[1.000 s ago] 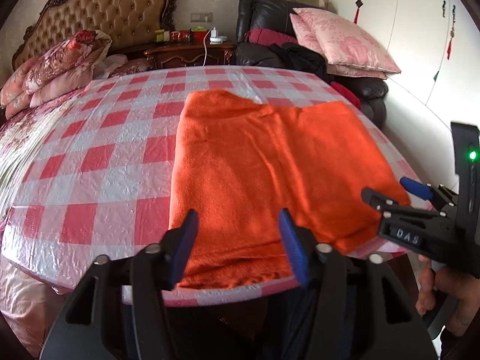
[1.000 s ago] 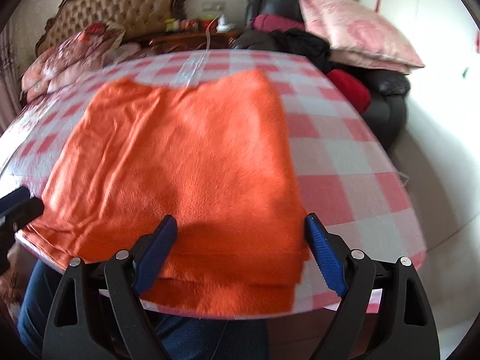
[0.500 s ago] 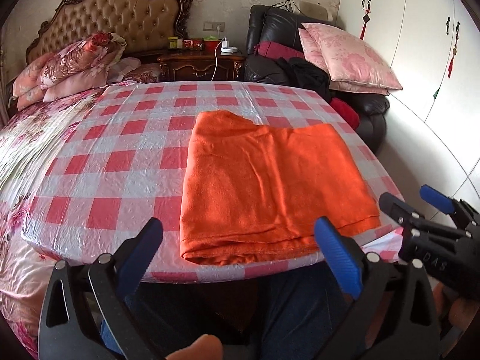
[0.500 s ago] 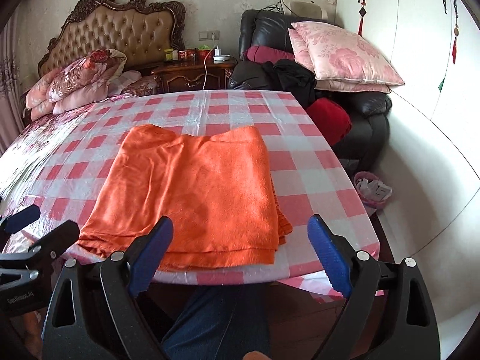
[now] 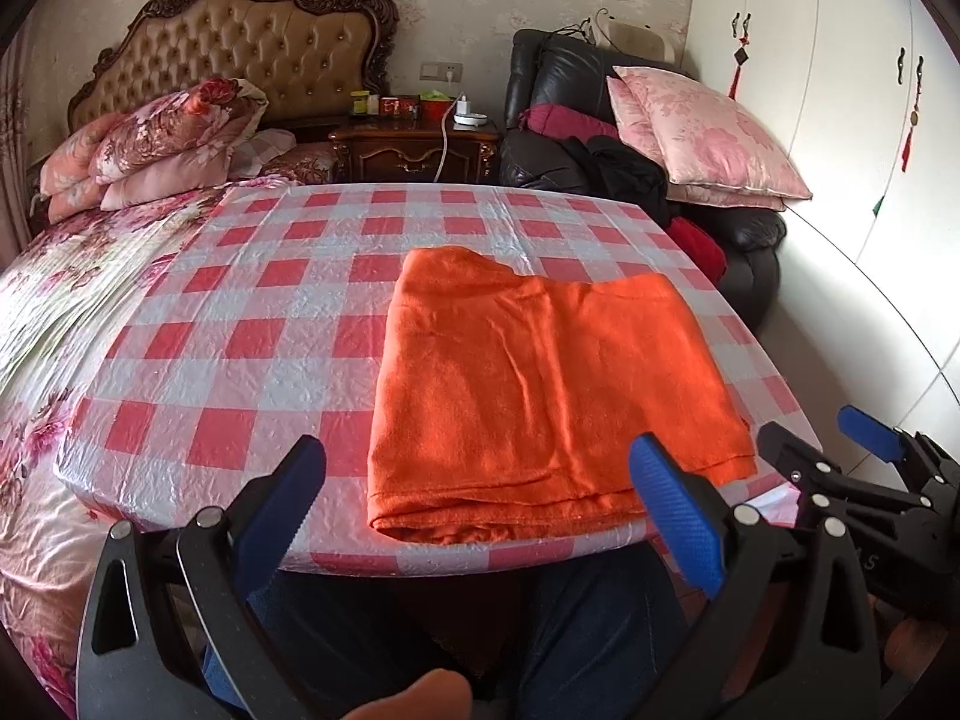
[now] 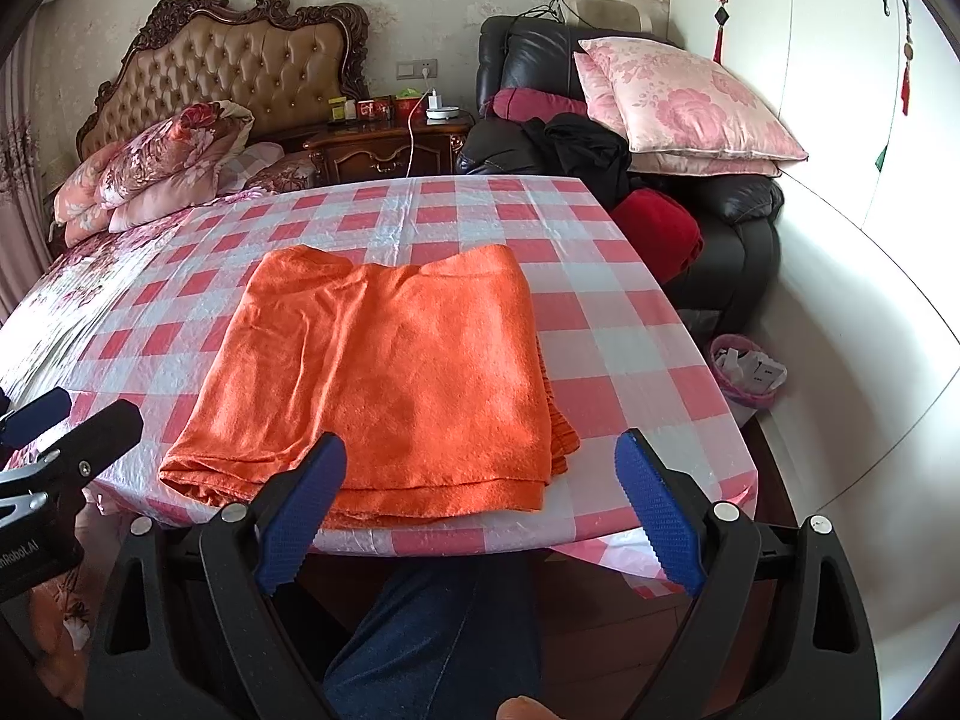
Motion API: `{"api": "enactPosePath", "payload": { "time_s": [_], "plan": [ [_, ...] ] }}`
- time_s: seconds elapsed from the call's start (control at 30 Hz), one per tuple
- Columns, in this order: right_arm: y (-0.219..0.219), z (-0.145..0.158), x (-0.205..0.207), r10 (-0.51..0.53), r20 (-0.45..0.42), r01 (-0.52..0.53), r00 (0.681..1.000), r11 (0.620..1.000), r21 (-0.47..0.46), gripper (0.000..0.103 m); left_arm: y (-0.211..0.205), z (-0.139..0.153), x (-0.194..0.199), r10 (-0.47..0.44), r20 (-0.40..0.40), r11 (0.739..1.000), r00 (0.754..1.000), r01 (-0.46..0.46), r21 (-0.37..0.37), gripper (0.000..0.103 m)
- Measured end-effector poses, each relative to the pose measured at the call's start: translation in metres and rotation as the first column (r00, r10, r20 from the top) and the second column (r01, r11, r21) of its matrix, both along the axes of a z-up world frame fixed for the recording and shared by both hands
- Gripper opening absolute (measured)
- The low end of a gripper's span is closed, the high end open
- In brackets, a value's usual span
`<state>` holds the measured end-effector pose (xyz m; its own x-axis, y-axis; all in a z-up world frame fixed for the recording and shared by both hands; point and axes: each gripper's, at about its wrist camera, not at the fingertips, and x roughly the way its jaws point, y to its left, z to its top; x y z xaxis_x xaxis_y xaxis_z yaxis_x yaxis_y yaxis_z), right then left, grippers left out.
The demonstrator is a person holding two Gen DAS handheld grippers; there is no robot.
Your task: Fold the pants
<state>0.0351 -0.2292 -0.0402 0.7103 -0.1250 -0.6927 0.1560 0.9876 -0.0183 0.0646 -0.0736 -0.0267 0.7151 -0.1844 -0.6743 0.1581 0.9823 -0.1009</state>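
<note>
Left wrist view, item: orange pants (image 5: 540,384), folded into a flat layered rectangle, lying on the worktop (image 5: 240,312) with its red-and-white checked cover, toward the near right corner, the thick folded side facing the near edge. Right wrist view, same item: pants (image 6: 396,372), layers slightly staggered at the right side, a lower layer peeking out. Left gripper (image 5: 477,501): fingers (image 5: 672,504) spread wide, having just been opening, nothing between them, held off the near edge above the person's lap. Right gripper (image 6: 480,498): fingers (image 6: 654,504) likewise apart and empty, clear of the cloth. Condition: fold appears complete or nearly so. Handling note, as judgement: if one more fold is wanted, each gripper should pinch all layers at a near corner together, lift evenly, and lay them over squarely; the staggered right side may slip apart unless caught whole.
</note>
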Motion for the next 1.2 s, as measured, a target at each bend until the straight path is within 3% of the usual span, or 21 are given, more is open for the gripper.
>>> {"api": "enactPosePath", "payload": {
  "time_s": [1.2],
  "plan": [
    [-0.0022,0.0005,0.0012,0.001,0.001,-0.001,1.0,1.0,0.004,0.088,-0.0038,-0.0012,0.0019,-0.02,-0.001,1.0,1.0,0.02,0.021,0.101]
  ]
}}
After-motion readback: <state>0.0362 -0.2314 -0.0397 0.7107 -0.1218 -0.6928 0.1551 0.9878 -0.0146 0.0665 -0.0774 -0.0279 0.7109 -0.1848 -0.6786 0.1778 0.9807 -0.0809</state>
